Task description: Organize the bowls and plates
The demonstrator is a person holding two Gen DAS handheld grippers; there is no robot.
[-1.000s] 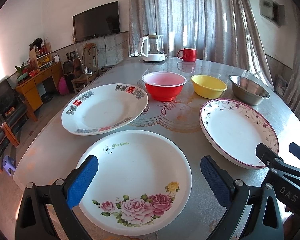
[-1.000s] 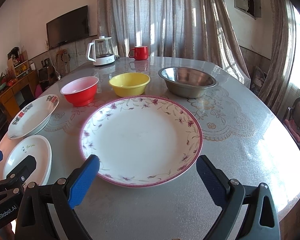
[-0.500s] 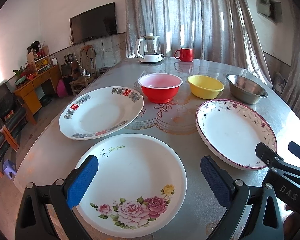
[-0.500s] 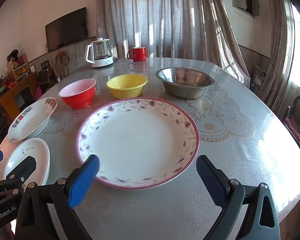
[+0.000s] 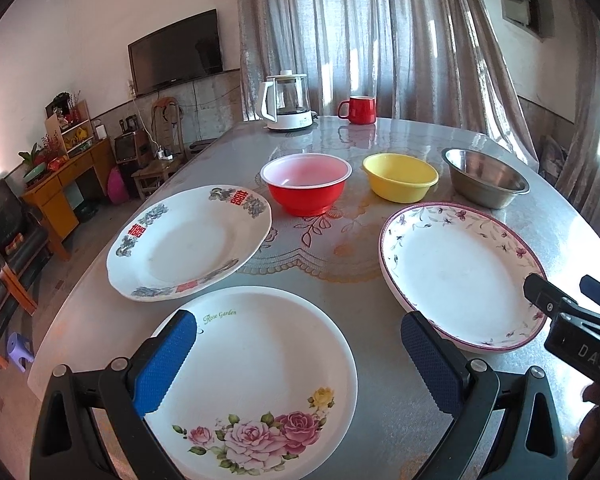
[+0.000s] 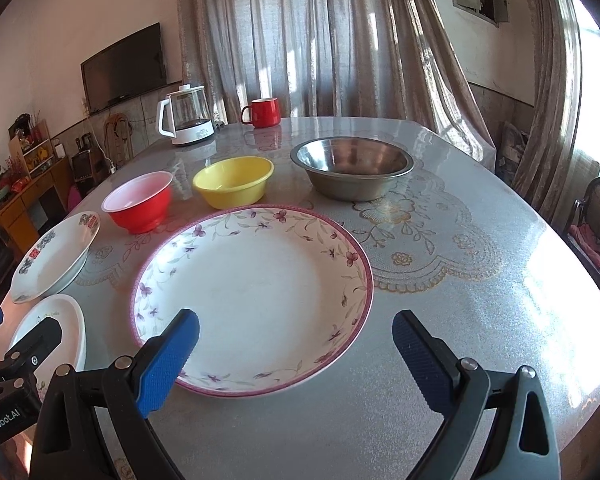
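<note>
Three plates lie on the grey table: a rose-printed white plate (image 5: 256, 376) nearest me, a plate with red characters (image 5: 188, 244) behind it on the left, and a purple-rimmed floral plate (image 6: 252, 292) on the right. Behind them stand a red bowl (image 5: 306, 188), a yellow bowl (image 5: 400, 178) and a steel bowl (image 6: 352, 168). My left gripper (image 5: 296, 356) hangs open over the rose plate, holding nothing. Above the near edge of the purple-rimmed plate, my right gripper (image 6: 296, 352) is open and empty.
A glass kettle (image 5: 286, 100) and a red mug (image 5: 360, 109) stand at the table's far end. The table edge (image 6: 580, 280) curves away on the right, with a chair (image 6: 596, 224) beyond. A wooden cabinet (image 5: 60, 184) and stool (image 5: 18, 350) sit on the floor at left.
Both grippers have drawn back and risen slightly, so the plates and bowls look a little farther off. Nothing on the table has moved.
</note>
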